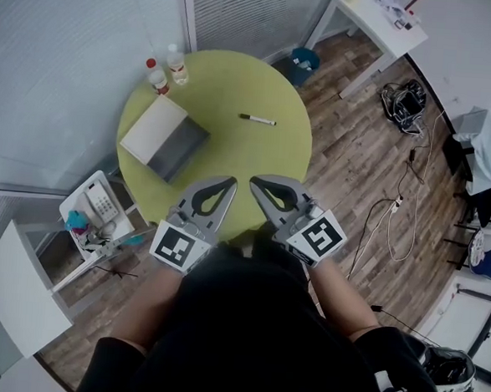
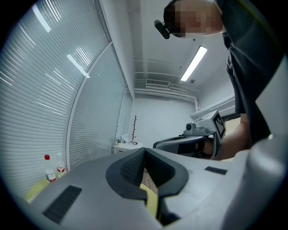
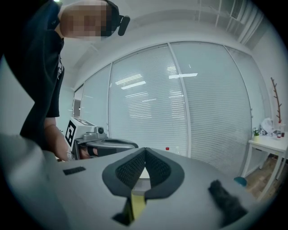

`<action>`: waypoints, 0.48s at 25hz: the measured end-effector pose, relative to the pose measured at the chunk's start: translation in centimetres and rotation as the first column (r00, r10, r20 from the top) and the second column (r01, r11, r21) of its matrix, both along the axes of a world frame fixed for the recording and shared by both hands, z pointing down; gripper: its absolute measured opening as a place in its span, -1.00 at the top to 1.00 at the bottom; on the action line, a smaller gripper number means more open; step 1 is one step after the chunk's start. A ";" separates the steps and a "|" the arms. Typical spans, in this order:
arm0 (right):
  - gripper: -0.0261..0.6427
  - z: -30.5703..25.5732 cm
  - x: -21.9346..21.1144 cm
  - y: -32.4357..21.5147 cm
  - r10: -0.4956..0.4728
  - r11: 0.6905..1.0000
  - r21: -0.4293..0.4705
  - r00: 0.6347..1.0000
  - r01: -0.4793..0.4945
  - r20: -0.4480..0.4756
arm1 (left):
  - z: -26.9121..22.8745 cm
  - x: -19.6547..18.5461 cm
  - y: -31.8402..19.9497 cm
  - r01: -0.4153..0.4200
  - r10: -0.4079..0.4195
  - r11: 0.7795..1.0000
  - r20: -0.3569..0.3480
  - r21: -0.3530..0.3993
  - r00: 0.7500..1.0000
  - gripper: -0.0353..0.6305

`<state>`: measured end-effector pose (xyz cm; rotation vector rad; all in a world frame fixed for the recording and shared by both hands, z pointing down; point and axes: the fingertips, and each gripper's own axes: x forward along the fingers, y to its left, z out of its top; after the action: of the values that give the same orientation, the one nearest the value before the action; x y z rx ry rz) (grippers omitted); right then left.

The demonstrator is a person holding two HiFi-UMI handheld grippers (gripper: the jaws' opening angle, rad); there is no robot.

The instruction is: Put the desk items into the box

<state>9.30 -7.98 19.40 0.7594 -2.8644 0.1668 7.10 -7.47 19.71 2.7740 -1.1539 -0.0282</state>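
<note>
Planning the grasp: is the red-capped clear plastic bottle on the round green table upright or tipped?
Upright. The red-capped clear plastic bottle stands cap-up on the round green table; left gripper view agrees.

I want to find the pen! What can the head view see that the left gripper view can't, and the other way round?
Only the head view shows the black pen and the box lying on the green table. Only the left gripper view shows the ceiling light and a bare branch by the far wall. Both show the two bottles, a bit of the green table and the right gripper.
</note>
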 end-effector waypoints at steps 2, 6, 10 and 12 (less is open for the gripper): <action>0.87 0.1 0.2 -0.8 -0.005 1.000 0.002 1.000 0.005 0.000 | 0.0 0.2 -0.7 0.007 -0.007 1.000 -0.002 0.000 1.000 0.86; 0.87 1.0 1.2 -2.6 -0.030 0.999 -0.013 1.000 0.030 -0.004 | 0.3 0.7 -2.4 0.035 -0.035 0.999 0.009 -0.005 0.999 0.86; 0.87 1.1 1.5 -5.2 -0.071 0.997 -0.006 0.997 0.071 0.023 | 0.7 1.2 -4.8 0.081 -0.081 0.997 0.018 -0.011 0.997 0.86; 0.87 1.6 1.9 -6.7 -0.094 0.995 -0.013 0.995 0.094 0.021 | 1.1 1.7 -6.1 0.105 -0.105 0.994 0.021 -0.017 0.994 0.86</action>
<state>11.23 -14.71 20.98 0.6221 -2.9081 0.1825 8.83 -13.62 20.80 2.7017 -1.2970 -0.0010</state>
